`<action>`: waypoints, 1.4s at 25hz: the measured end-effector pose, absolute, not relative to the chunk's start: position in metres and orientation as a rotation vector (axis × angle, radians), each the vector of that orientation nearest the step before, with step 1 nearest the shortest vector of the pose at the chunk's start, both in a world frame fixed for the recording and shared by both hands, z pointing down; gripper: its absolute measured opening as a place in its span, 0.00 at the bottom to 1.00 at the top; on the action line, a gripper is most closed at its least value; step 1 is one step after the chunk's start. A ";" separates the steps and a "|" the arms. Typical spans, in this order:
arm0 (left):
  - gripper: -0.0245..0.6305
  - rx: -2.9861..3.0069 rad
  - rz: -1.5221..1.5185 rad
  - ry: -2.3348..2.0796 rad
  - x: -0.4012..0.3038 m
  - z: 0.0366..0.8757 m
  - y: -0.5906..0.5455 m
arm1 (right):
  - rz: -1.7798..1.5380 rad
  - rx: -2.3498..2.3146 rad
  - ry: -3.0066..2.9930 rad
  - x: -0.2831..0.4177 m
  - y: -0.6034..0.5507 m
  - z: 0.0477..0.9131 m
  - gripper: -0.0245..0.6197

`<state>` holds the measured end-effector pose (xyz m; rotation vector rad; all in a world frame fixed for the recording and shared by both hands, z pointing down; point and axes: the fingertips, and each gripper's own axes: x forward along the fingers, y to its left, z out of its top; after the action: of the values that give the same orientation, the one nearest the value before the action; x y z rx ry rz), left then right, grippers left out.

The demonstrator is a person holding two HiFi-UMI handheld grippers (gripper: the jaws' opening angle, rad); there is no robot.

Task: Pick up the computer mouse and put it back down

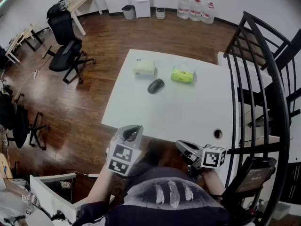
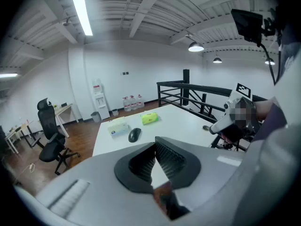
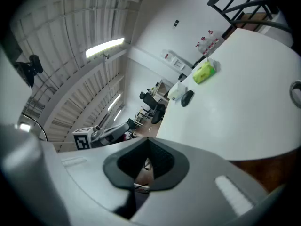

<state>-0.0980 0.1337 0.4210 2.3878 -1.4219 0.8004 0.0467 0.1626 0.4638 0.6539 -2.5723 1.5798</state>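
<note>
A dark computer mouse [image 1: 156, 85] lies on the white table [image 1: 188, 112], towards its far side, between two tissue packs. It also shows small in the left gripper view as the mouse [image 2: 135, 134] and in the right gripper view as the mouse [image 3: 187, 98]. My left gripper [image 1: 131, 132] hovers at the table's near edge, close to my body, well short of the mouse. Its jaws [image 2: 154, 146] are shut with nothing between them. My right gripper [image 1: 184, 148] hangs beside it, also near the edge, and its jaws [image 3: 147, 144] meet at the tips, empty.
A pale green tissue pack [image 1: 144, 67] sits left of the mouse and a yellow-green pack [image 1: 183, 75] to its right. A cable hole [image 1: 217, 133] marks the table's near right. A black railing [image 1: 263, 79] borders the right side; office chairs [image 1: 66, 51] stand on the left.
</note>
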 end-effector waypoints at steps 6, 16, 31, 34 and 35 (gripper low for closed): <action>0.06 2.408 0.748 -1.409 -0.132 0.427 0.069 | 1.555 0.706 -2.561 0.020 0.110 0.467 0.05; 0.24 2.490 0.800 -1.268 -0.146 0.441 -0.034 | 1.597 0.802 -2.526 0.001 0.047 0.475 0.05; 0.66 2.353 1.011 -1.187 -0.117 0.494 -0.120 | 1.612 0.687 -2.517 0.040 -0.016 0.484 0.05; 0.75 2.291 1.079 -1.123 -0.111 0.525 -0.138 | 1.631 0.702 -2.500 0.054 -0.028 0.488 0.05; 0.75 2.266 1.105 -1.102 -0.110 0.538 -0.145 | 1.635 0.695 -2.496 0.056 -0.031 0.489 0.05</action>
<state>-0.1095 -0.1446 0.5384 2.2658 -1.1017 1.1051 0.0557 -0.0307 0.4891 0.6952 -2.4962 1.6346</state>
